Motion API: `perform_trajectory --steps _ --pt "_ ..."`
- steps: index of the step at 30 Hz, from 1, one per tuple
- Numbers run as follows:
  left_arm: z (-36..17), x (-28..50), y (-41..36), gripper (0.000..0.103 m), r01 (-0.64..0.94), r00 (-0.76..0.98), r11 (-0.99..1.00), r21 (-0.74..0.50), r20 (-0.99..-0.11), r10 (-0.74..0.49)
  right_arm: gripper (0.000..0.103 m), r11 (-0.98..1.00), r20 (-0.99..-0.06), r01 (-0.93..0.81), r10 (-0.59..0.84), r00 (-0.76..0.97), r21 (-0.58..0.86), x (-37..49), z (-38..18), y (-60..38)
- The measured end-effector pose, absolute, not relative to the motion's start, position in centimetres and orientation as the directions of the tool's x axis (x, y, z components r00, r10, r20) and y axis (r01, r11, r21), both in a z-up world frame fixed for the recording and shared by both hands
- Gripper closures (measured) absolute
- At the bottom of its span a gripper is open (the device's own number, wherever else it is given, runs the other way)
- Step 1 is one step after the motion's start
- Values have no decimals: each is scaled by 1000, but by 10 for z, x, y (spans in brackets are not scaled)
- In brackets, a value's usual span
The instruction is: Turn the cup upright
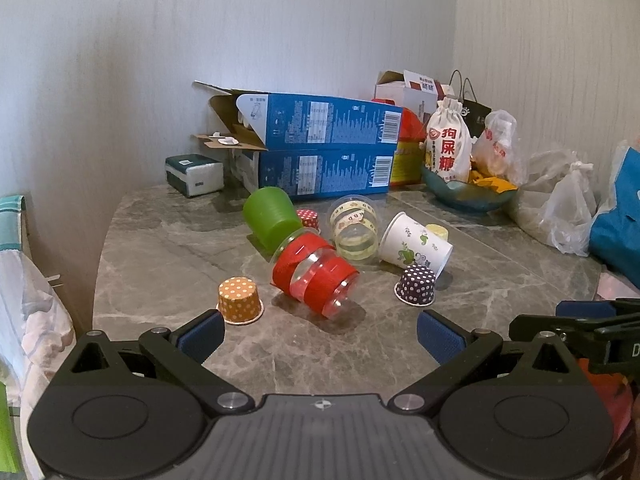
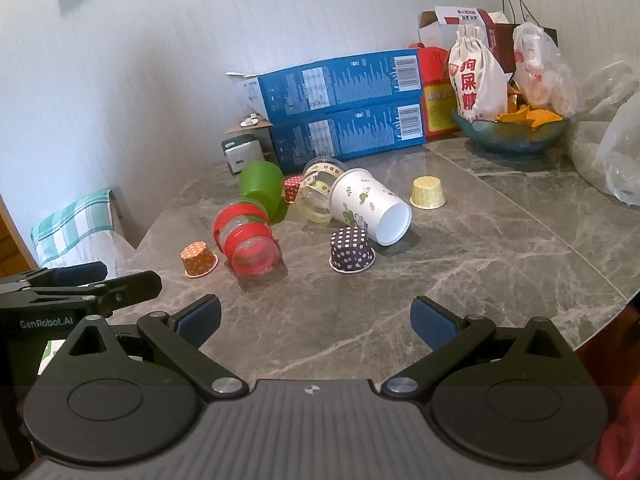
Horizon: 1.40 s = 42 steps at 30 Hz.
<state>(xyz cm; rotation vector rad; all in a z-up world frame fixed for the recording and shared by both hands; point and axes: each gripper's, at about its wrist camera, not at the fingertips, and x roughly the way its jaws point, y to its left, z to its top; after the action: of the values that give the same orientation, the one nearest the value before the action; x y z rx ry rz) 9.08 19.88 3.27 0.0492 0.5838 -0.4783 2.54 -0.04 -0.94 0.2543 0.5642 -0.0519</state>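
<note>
Cups: none gripped. Left gripper and right gripper, jaws apart, empty, hover near the table. Red-banded clear cup lies tipped mid-table; approach step, likely needing a rim-side grasp.

A clear cup with red bands lies on its side. A white printed paper cup lies tipped nearby.
</note>
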Motion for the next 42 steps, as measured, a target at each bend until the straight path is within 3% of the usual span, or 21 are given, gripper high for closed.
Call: perform_trajectory --steps 20,28,31,36,42 --pt "26 140 214 0 441 674 881 -172 -585 -451 1 972 -647 96 67 760 214 116 25 -15" --pt "27 155 242 0 405 678 886 -226 -576 -457 1 958 -708 4 209 675 286 224 46 16" --pt "25 156 253 0 395 678 888 -236 -578 -455 1 971 -766 -11 194 612 237 282 44 36" --pt "23 155 276 0 358 695 903 -238 -578 -428 11 990 -874 13 117 471 139 354 13 54" --pt "18 159 305 0 304 711 911 -278 -571 -411 18 993 -924 25 95 370 112 385 -15 64"
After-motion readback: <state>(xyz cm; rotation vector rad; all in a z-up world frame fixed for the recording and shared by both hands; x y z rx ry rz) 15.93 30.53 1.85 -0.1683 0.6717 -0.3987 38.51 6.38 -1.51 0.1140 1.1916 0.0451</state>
